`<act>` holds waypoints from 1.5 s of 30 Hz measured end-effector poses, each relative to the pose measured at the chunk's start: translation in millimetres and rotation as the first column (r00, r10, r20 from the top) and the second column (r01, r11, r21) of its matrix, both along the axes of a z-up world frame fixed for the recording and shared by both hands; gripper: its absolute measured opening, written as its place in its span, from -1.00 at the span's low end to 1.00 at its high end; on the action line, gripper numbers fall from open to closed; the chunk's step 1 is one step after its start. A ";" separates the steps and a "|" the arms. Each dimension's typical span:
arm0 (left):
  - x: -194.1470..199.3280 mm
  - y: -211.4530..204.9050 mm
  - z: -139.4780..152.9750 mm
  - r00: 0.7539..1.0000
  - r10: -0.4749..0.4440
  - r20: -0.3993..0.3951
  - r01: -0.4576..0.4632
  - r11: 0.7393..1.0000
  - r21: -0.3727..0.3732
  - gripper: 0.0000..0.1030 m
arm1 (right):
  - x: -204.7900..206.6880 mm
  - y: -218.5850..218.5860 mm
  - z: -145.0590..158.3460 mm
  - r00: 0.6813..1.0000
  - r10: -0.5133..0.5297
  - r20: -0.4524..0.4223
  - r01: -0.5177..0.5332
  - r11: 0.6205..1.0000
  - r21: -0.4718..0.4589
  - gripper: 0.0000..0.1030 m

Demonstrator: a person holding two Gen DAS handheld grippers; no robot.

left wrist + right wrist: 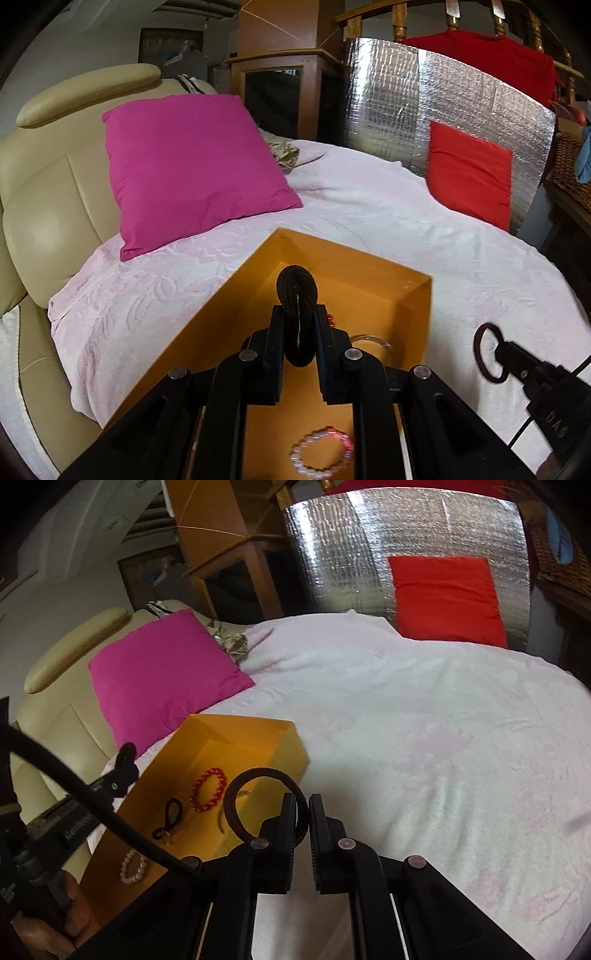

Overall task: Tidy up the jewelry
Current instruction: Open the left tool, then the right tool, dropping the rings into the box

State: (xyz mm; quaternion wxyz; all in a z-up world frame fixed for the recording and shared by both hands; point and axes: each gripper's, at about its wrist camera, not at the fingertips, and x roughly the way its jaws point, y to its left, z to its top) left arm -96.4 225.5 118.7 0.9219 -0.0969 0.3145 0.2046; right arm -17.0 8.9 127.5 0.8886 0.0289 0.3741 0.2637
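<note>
An open orange box (417,310) lies on the white bedspread; it also shows in the right wrist view (295,749). My left gripper (298,325) is shut on a thick black braided band (297,291) and holds it above the box. Below it lie a pink bead bracelet (321,452) and a clear bangle (373,341). My right gripper (303,805) is shut on a dark red ring band (258,797) beside the box's right side. Inside the box lie a red bead bracelet (208,790), a black cord (171,819) and the pink bracelet (133,867).
A magenta pillow (192,166) leans on a cream headboard (48,206) at the left. A red cushion (469,177) rests against a silver foil panel (388,110) at the far side. The white bedspread (424,738) spreads to the right of the box.
</note>
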 end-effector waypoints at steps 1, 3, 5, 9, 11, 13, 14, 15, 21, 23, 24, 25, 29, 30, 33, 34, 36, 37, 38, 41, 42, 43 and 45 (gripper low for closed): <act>0.6 2.0 -1.2 1.000 0.003 -0.004 -0.003 1.000 0.000 -0.69 | 0.6 3.6 1.6 1.000 0.004 0.003 -0.004 1.000 0.006 -0.84; 0.8 8.2 -4.3 1.000 0.014 -0.017 -0.014 1.000 -0.002 -0.68 | 2.2 9.5 5.0 1.000 0.011 0.009 -0.011 1.000 0.019 -0.84; 1.2 13.3 -6.5 0.999 0.023 -0.024 -0.023 1.000 -0.004 -0.68 | 4.1 16.2 8.1 1.000 0.019 0.016 -0.020 0.999 0.034 -0.84; -1.8 19.8 -7.7 0.999 0.038 -0.028 -0.038 0.999 -0.007 -0.68 | 7.5 32.2 8.9 0.999 0.040 0.016 -0.041 0.998 0.046 -0.84; -2.1 23.7 -8.7 0.998 0.045 -0.031 -0.046 0.999 -0.011 -0.68 | 7.5 39.7 7.7 0.998 0.052 0.018 -0.053 0.998 0.040 -0.84; -1.3 26.8 -9.9 0.998 0.053 -0.035 -0.054 0.998 -0.012 -0.68 | 8.8 48.8 5.3 0.998 0.067 0.012 -0.067 0.997 0.039 -0.84; -0.9 28.7 -10.7 0.997 0.059 -0.039 -0.060 0.998 -0.013 -0.68 | 9.3 52.3 4.1 0.997 0.072 0.009 -0.072 0.997 0.040 -0.84; -0.5 30.5 -11.5 0.997 0.065 -0.043 -0.066 0.998 -0.015 -0.68 | 9.7 55.8 2.7 0.997 0.079 0.004 -0.079 0.996 0.040 -0.84; -3.0 43.2 -17.4 0.993 0.094 -0.068 -0.095 0.995 -0.022 -0.68 | 4.2 73.8 -7.8 0.993 0.121 -0.009 -0.121 0.993 0.017 -0.84; -4.3 47.7 -19.3 0.992 0.105 -0.075 -0.107 0.994 -0.026 -0.68 | 2.9 77.4 -10.6 0.992 0.128 -0.013 -0.128 0.992 0.013 -0.84; -4.5 49.4 -20.2 0.991 0.108 -0.080 -0.111 0.993 -0.027 -0.68 | 2.3 79.2 -11.9 0.991 0.132 -0.014 -0.132 0.991 0.010 -0.84; -4.5 51.9 -21.6 0.990 0.113 -0.087 -0.116 0.993 -0.030 -0.68 | 1.3 80.3 -12.7 0.991 0.136 -0.016 -0.135 0.991 0.008 -0.84; -3.4 61.6 -30.0 0.986 0.114 -0.123 -0.124 0.990 -0.072 -0.68 | -5.6 87.9 -16.0 0.987 0.162 -0.014 -0.162 0.987 -0.011 -0.84; -3.2 63.3 -32.2 0.985 0.115 -0.132 -0.126 0.989 -0.080 -0.68 | -7.8 89.6 -16.3 0.986 0.166 -0.011 -0.166 0.986 -0.018 -0.84; -2.8 69.5 -37.8 0.981 0.126 -0.151 -0.141 0.986 -0.091 -0.68 | -13.0 97.1 -18.1 0.982 0.191 0.001 -0.191 0.981 -0.043 -0.84; -2.9 70.6 -39.0 0.980 0.127 -0.154 -0.143 0.985 -0.093 -0.68 | -14.6 98.6 -18.6 0.980 0.199 0.001 -0.198 0.979 -0.047 -0.84; -1.8 74.4 -43.9 0.978 0.126 -0.169 -0.144 0.984 -0.102 -0.68 | -17.9 102.4 -20.5 0.976 0.219 0.000 -0.219 0.974 -0.055 -0.84; -1.1 75.9 -46.5 0.976 0.123 -0.177 -0.144 0.983 -0.113 -0.68 | -19.5 104.1 -21.7 0.974 0.228 -0.001 -0.227 0.972 -0.061 -0.84; 0.2 77.1 -50.2 0.975 0.115 -0.188 -0.140 0.982 -0.128 -0.68 | -21.2 106.1 -23.4 0.971 0.238 -0.002 -0.238 0.969 -0.071 -0.84; 3.9 76.5 -56.2 0.973 0.099 -0.211 -0.128 0.983 -0.129 -0.68 | -24.3 110.8 -28.9 0.966 0.257 -0.005 -0.256 0.961 -0.105 -0.84; 5.1 76.0 -57.9 0.971 0.094 -0.218 -0.124 0.984 -0.127 -0.68 | -24.4 111.7 -30.7 0.965 0.261 -0.009 -0.260 0.958 -0.116 -0.85; 6.1 75.5 -59.5 0.970 0.091 -0.225 -0.122 0.985 -0.126 -0.68 | -23.8 112.0 -31.7 0.965 0.262 -0.011 -0.262 0.958 -0.121 -0.85; 7.1 75.0 -60.9 0.969 0.090 -0.232 -0.120 0.985 -0.121 -0.68 | -23.5 111.2 -33.1 0.966 0.259 -0.011 -0.259 0.958 -0.126 -0.84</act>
